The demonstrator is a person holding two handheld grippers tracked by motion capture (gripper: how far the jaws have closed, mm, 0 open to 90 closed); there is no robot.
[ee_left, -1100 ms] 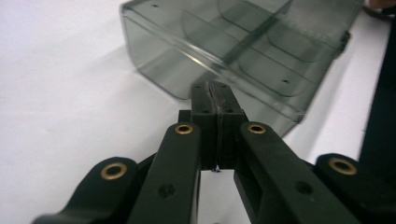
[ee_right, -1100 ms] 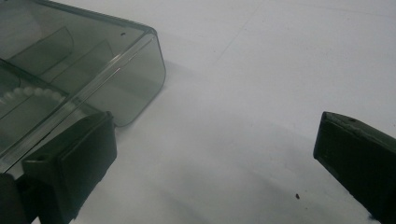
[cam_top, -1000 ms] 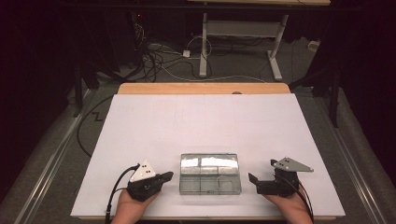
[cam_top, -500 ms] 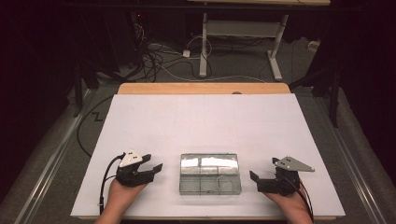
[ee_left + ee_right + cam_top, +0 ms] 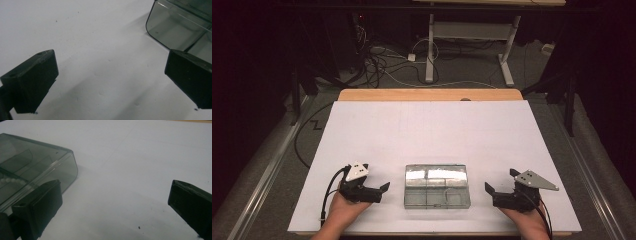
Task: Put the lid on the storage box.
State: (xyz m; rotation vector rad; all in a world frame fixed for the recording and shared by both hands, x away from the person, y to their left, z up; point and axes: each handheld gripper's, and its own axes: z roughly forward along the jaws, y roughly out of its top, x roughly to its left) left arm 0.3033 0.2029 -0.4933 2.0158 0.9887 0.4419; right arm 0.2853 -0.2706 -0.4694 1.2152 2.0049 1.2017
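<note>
Flanking clear box (image 5: pixel 437 186) | left gripper (image 5: pixel 382 189) jaws just opened wide, empty | right gripper (image 5: pixel 490 190) wide, empty | approach both ends level, squeeze evenly.

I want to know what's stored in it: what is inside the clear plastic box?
Inside the clear plastic box, dividers split it into compartments, and a thin white beaded strand lies in one. The tinted, reflective lid hides whether anything else is inside.

Clear compartment box (image 5: pixel 437 186) near the desk's (image 5: pixel 427 130) front edge, the sole obstacle. Bare strips separate it from the left tongs (image 5: pixel 379 191) and right tongs (image 5: pixel 490 192); the sheet toward the back edge lies open.
</note>
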